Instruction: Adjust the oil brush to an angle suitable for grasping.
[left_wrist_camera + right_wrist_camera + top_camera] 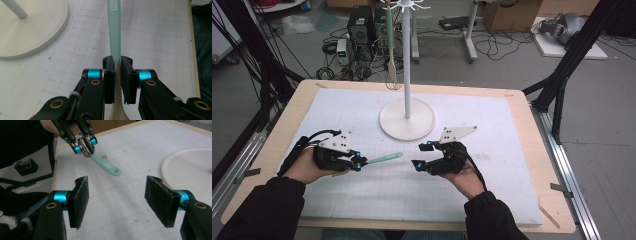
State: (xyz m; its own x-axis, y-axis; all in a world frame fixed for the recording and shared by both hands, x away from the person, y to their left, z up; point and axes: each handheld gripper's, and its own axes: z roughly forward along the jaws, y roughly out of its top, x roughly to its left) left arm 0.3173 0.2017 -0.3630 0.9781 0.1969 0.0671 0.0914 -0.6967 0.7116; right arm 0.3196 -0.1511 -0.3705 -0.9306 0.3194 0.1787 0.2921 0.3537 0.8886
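My left gripper (pixel 358 163) is shut on a mint-green utensil handle (pixel 384 158), which sticks out to the right a little above the white mat (pixel 362 115). In the left gripper view the handle (pixel 114 30) runs up from between the closed jaws of the left gripper (pixel 118 62). The right gripper view has the left gripper (pixel 87 151) and the handle (pixel 106 166) with a hang hole at its tip. My right gripper (pixel 421 155) stands open just right of the handle's tip, and in its own view the right gripper (pixel 117 200) has nothing between its pads. A white hook stand (pixel 406 117) rises behind both.
A whisk (pixel 392 60) with a green handle hangs from the stand's top hooks. The stand's round base (pixel 30 27) lies close by on the mat. Cables, boxes and black frame legs crowd the floor beyond the wooden table (pixel 537 150).
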